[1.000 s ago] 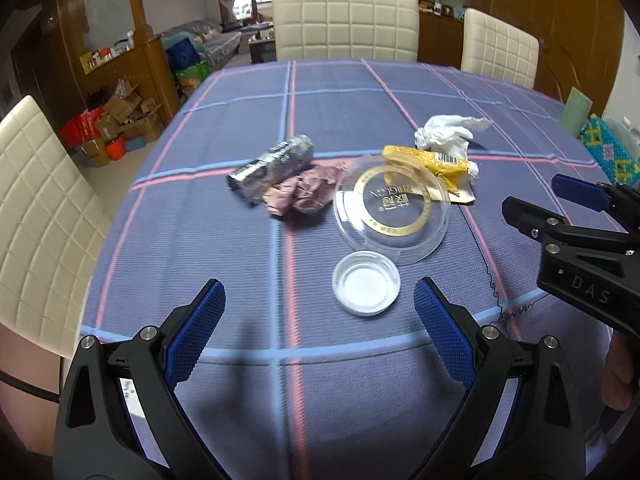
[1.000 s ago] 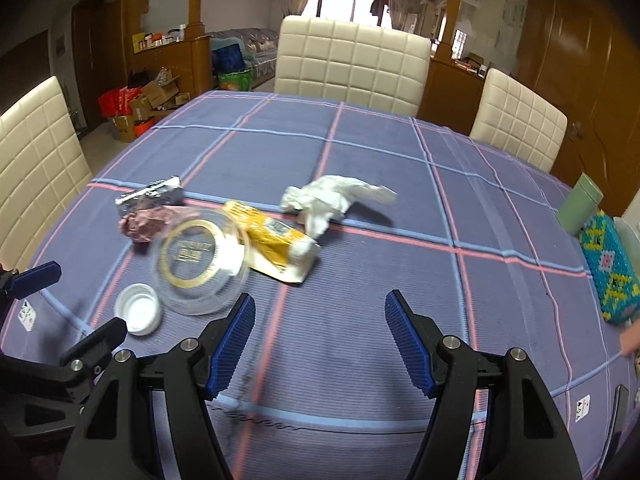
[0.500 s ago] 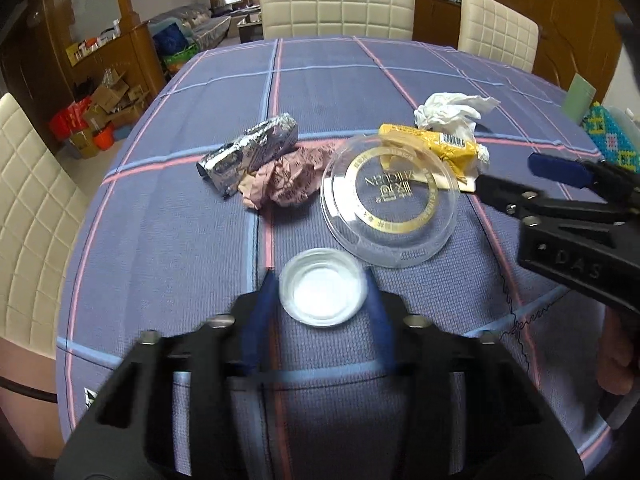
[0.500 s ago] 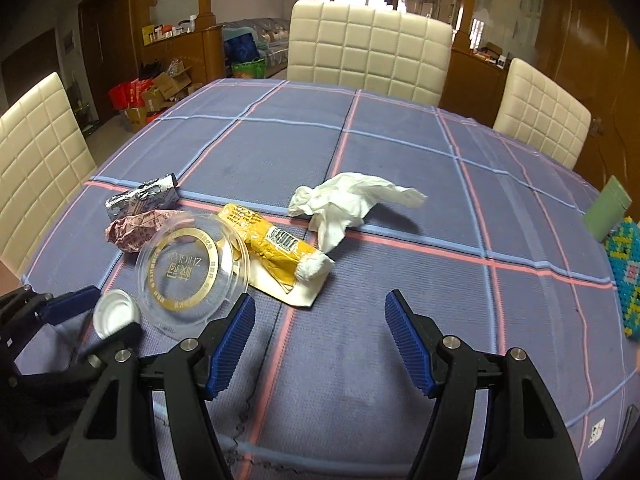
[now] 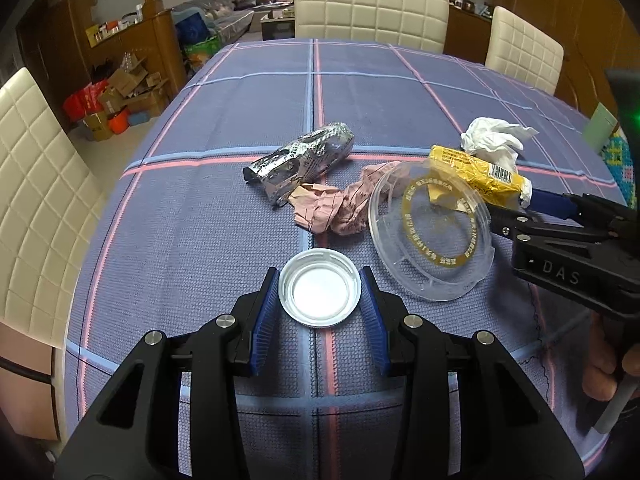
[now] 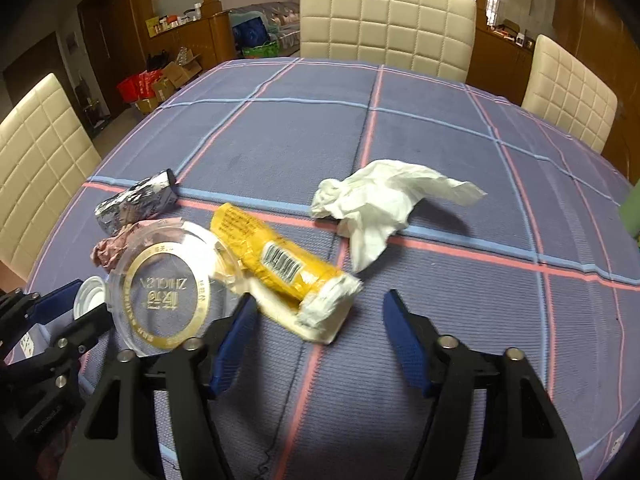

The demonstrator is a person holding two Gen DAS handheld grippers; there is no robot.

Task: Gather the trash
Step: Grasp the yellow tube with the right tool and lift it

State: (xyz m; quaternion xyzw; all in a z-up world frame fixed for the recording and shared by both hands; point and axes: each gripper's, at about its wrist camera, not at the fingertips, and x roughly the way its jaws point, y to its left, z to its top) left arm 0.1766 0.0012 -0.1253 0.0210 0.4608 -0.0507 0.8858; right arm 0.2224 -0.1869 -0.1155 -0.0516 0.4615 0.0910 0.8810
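My left gripper is shut on a small white lid that lies on the blue plaid tablecloth. Beyond it lie a silver foil wrapper, crumpled pink paper and a clear round lid with a gold ring. My right gripper is open, its jaws either side of the near end of a yellow wrapper. A crumpled white tissue lies just past it. The right gripper also shows in the left wrist view.
Cream padded chairs stand at the far side, far right and left of the table. A green cup and a patterned box sit at the right edge. Cardboard boxes and bags lie on the floor at left.
My left gripper moved forward and closed from wide open onto the small white lid. My right gripper moved forward and left, so its open jaws now flank the yellow wrapper's end.
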